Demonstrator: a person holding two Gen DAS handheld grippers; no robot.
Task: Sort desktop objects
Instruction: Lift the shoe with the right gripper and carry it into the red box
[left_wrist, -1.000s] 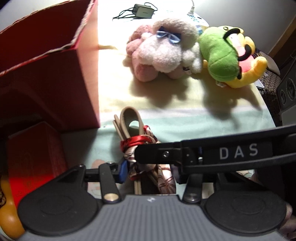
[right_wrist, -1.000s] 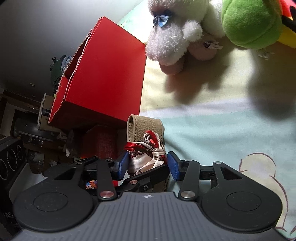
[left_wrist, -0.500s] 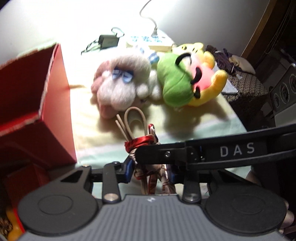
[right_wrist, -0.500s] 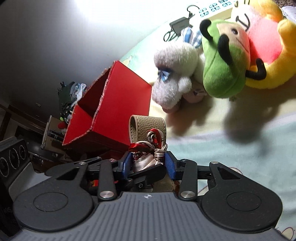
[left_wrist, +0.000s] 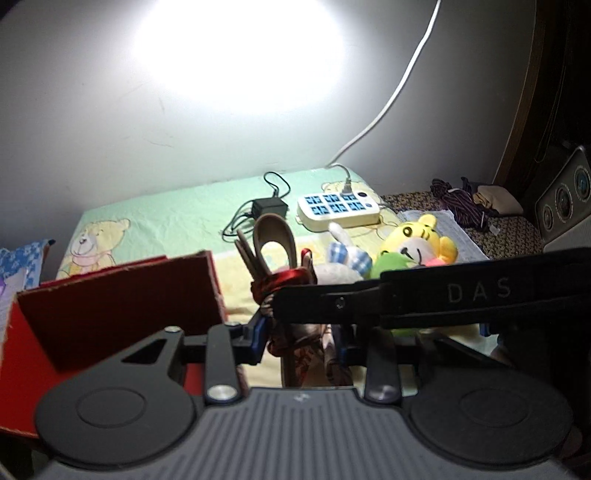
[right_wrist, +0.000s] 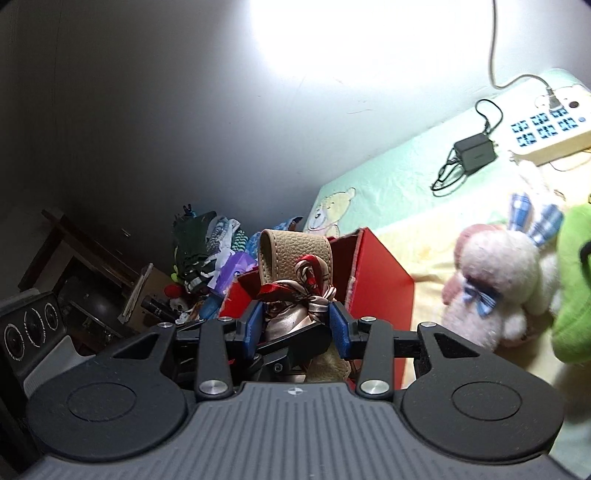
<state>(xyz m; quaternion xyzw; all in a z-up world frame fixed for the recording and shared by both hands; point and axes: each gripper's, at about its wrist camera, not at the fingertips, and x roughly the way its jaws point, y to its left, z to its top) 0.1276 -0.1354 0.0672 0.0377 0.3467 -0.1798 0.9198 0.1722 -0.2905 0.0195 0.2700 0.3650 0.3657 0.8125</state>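
One faint "DAS", prob. R hand-held gripper.

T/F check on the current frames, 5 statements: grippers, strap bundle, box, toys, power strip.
1. Both grippers grip the same bundle. True: the left gripper and right gripper are each shut on the tan strap with scarf.
2. The bundle lies flat on the sheet. False: it is held up between the pads, its loop pointing upward.
3. The red box is closed with a lid. False: its top is open.
4. The power strip has a white cable plugged in. True.
5. The green plush is inside the box. False: it lies on the sheet beside the pink-white plush.
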